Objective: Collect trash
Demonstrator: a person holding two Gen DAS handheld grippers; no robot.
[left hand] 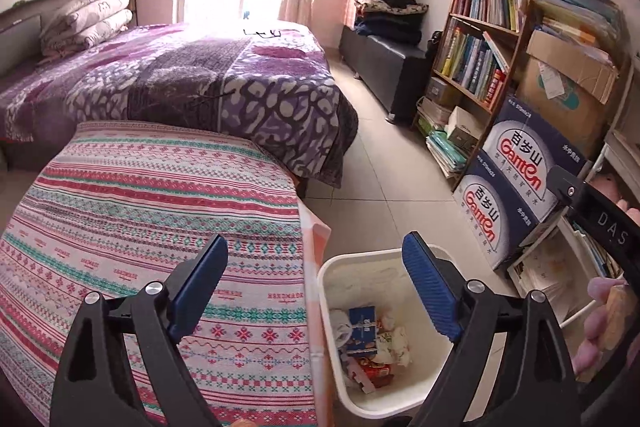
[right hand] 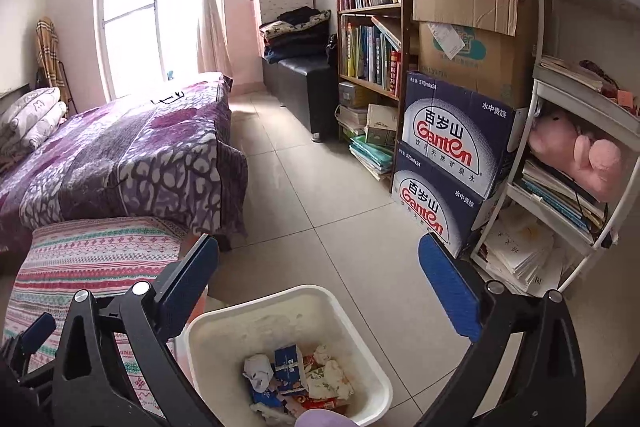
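My left gripper and right gripper hang spread and empty over the white bin. The trash lies inside; the tabletop looks cleared, so collecting seems done.

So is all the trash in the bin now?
Mostly, it seems. The bin already holds wrappers, tissues and a small blue box. Both hand-held grippers, left and right, are open and empty above it. The striped cloth shows no trash; other spots are out of view.
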